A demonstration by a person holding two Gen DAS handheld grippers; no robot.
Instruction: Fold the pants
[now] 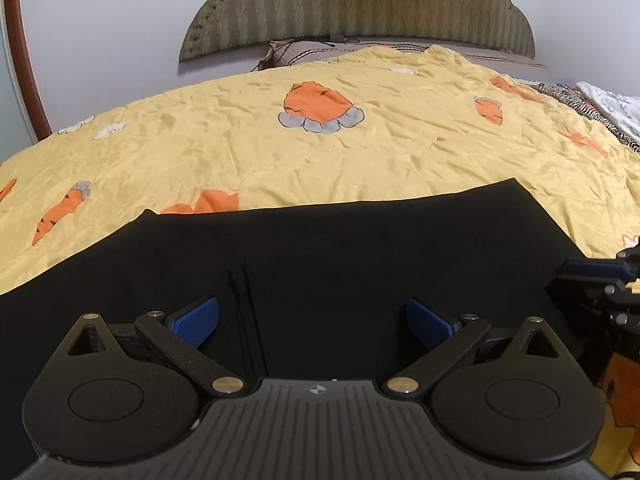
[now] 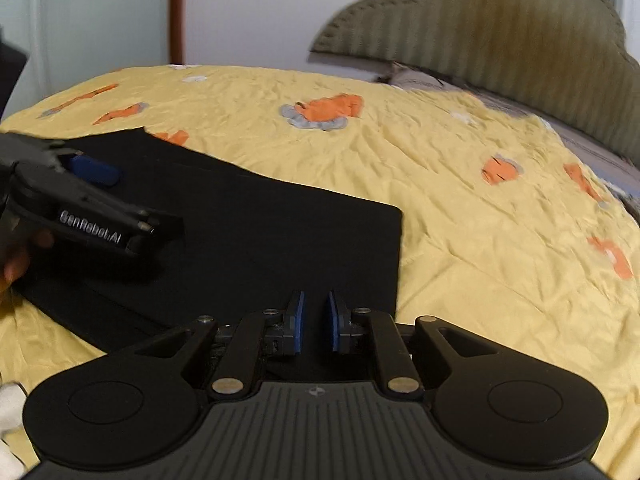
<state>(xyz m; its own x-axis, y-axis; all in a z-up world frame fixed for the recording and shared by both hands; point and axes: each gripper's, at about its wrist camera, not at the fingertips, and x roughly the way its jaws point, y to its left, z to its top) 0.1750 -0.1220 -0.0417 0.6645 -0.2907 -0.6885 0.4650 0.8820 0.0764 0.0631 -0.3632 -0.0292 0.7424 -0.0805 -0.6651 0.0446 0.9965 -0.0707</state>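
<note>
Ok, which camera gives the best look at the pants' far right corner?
Right wrist view: the black pants show that squared corner whole against the yellow bedspread. Left wrist view shows the same corner, nearer the frame's edge and more distorted.

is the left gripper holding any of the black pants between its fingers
No, the left gripper has its blue fingers spread wide apart above the black pants, with no cloth pinched between them.

Left claw point(image 1: 312, 322) spread wide, over black pants point(image 1: 320, 248), yellow bedspread point(image 1: 360, 152)
</note>
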